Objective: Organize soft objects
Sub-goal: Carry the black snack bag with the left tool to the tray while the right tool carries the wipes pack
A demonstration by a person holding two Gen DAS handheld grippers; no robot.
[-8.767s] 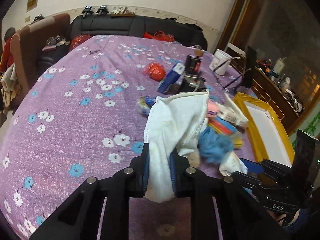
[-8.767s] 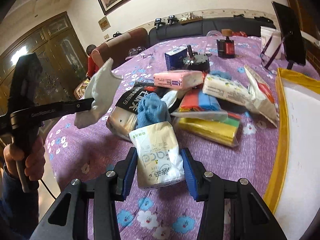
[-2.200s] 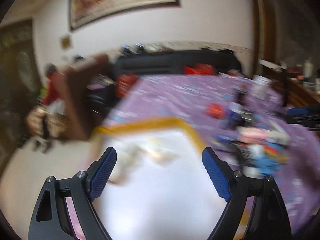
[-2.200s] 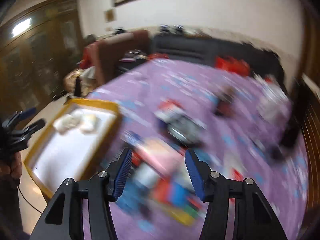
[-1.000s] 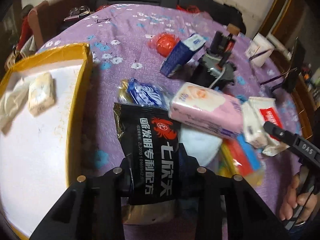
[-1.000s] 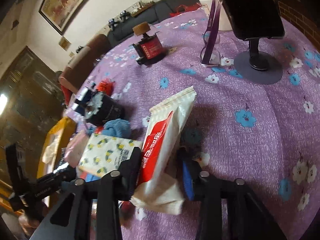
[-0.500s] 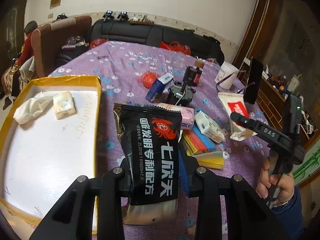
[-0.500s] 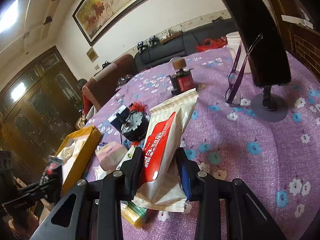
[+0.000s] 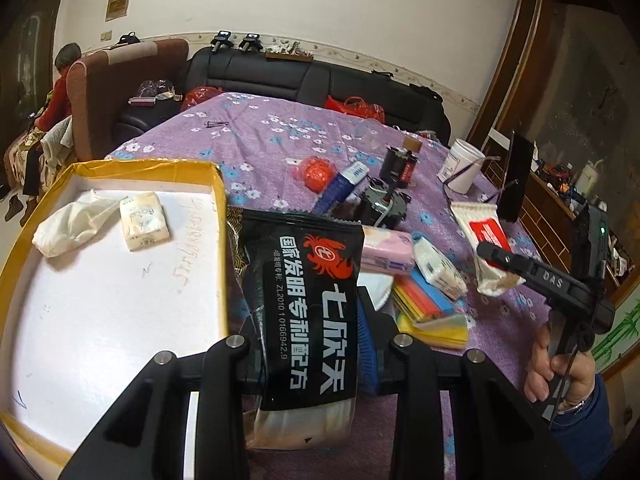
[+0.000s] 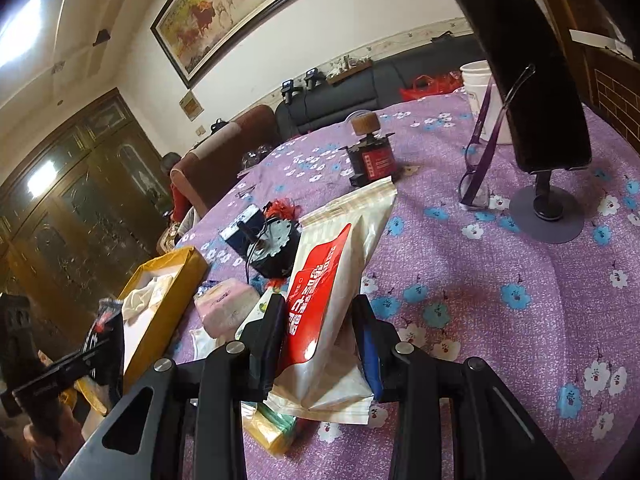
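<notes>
My left gripper (image 9: 310, 340) is shut on a black packet with a red crab logo (image 9: 308, 300), held above the table beside the yellow-rimmed white tray (image 9: 222, 216). The tray holds a white cloth (image 9: 66, 224) and a small tissue pack (image 9: 144, 220). My right gripper (image 10: 320, 332) is shut on a white and red packet (image 10: 328, 292), lifted above the pile; it also shows in the left wrist view (image 9: 486, 248). A pink tissue pack (image 9: 386, 250), a patterned tissue pack (image 9: 438, 270) and coloured cloths (image 9: 430, 312) lie on the purple flowered tablecloth (image 10: 500, 320).
A black motor part (image 10: 270, 248), a blue box (image 9: 340, 188), a red ball (image 9: 316, 172), a red-labelled bottle (image 10: 370, 156), a white cup (image 9: 460, 164), glasses (image 10: 476, 184) and a phone on a stand (image 10: 528, 80) stand on the table. A sofa (image 9: 320, 80) is behind.
Both grippers have lifted their packets off the pile. The left one has drawn back toward the tray's side with the black packet; the right holds the white and red packet higher.
</notes>
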